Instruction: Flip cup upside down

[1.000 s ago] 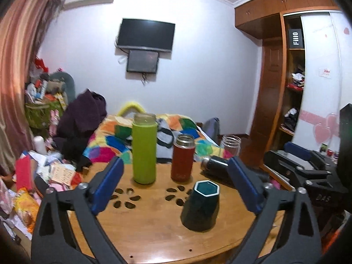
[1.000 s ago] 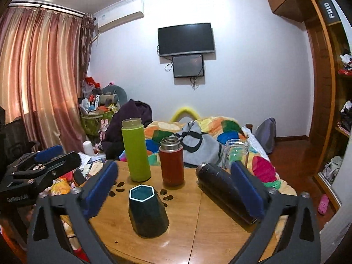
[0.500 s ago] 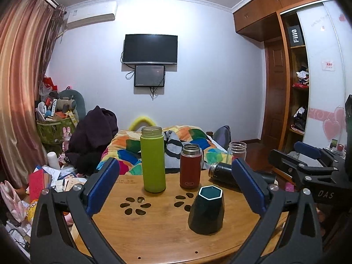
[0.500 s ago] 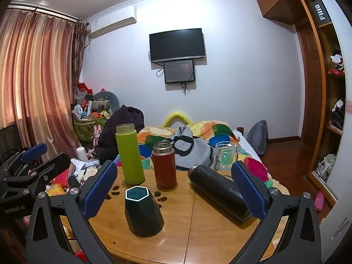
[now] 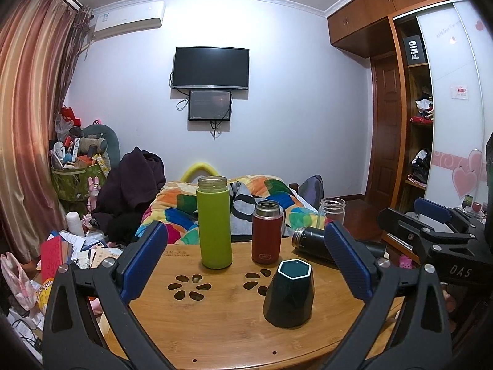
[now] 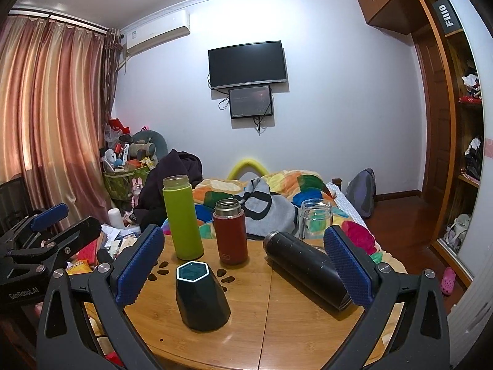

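Standing upright on table (image 5: 215, 323), dark cup (image 5: 289, 293) w/ teal inside, contents unclear; both grippers' jaws wide, holding nothing.

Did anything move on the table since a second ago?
Only the cameras tilted up, showing more ceiling. Both claws, left claw and right claw, stayed open and empty. The dark cup, the bottles and the table stayed put; nothing was grabbed.

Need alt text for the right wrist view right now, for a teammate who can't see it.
Open right claw hovers over a round wooden table, framing an upright dark green faceted cup and a black flask on its side. Green bottle, red flask, glass jar stand behind.
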`<state>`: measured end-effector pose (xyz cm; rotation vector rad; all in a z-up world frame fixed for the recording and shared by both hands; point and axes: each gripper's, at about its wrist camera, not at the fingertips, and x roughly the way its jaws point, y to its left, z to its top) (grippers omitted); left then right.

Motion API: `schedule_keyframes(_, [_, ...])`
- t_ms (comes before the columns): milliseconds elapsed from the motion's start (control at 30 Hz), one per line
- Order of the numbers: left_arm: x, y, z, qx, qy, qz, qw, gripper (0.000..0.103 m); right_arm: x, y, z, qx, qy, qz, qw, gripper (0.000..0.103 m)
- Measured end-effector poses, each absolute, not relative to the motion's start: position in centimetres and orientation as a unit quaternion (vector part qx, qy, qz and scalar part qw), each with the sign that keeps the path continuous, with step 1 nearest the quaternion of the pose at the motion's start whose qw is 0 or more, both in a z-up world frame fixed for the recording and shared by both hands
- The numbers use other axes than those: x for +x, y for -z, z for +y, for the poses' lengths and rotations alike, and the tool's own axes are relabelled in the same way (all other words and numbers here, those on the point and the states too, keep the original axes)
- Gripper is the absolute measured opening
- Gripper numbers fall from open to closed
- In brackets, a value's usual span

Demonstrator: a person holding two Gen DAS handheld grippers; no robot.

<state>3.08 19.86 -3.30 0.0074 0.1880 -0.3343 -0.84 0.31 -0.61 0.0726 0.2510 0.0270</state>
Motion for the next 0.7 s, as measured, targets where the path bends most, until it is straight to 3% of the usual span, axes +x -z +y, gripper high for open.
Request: schedule_keyframes(700, [2.97,3.45,19.78,0.005,0.165,0.093,0.982,0.103,-1.1,0.34,0.46,0.036,-0.013,0.124,0.992,0.103])
